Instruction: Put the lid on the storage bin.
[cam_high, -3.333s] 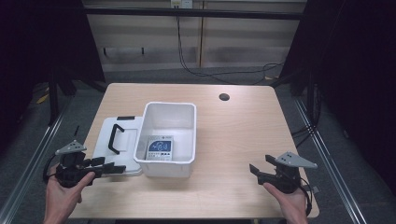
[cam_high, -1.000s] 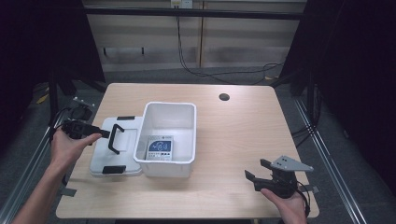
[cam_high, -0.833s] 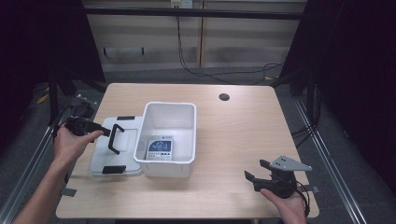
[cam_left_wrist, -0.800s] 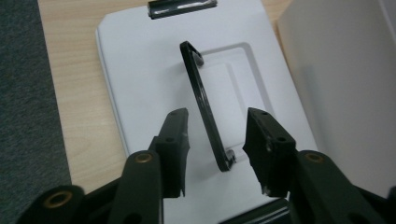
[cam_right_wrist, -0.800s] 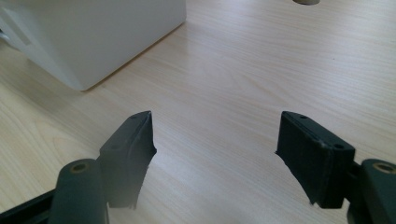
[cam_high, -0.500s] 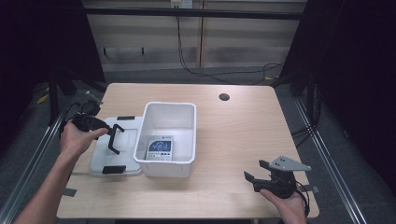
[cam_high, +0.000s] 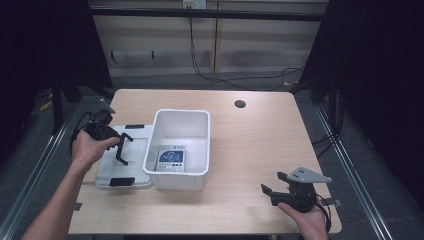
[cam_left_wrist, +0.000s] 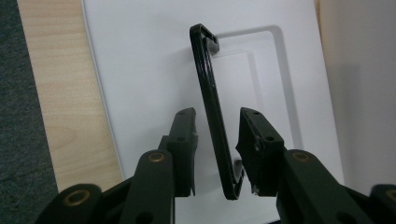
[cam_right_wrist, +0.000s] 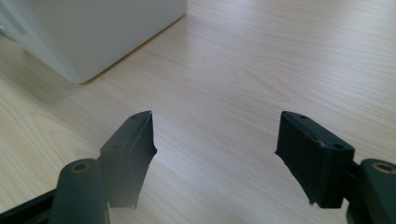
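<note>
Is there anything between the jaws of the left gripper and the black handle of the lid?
Nothing visible. The left gripper has its jaws open on either side of the raised black handle of the white lid, with small gaps, not yet closed on it.

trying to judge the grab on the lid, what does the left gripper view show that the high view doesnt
Left gripper view alone: the jaws of the left hand-held gripper stand on either side of the raised black handle, with a gap on each side, so it is not yet clamped.

High view alone: the white bin beside the lid with a printed card inside, the right hand-held gripper open over bare table, and the lid's black latches.

Both: the white lid, its handle standing up, and the wooden table.
</note>
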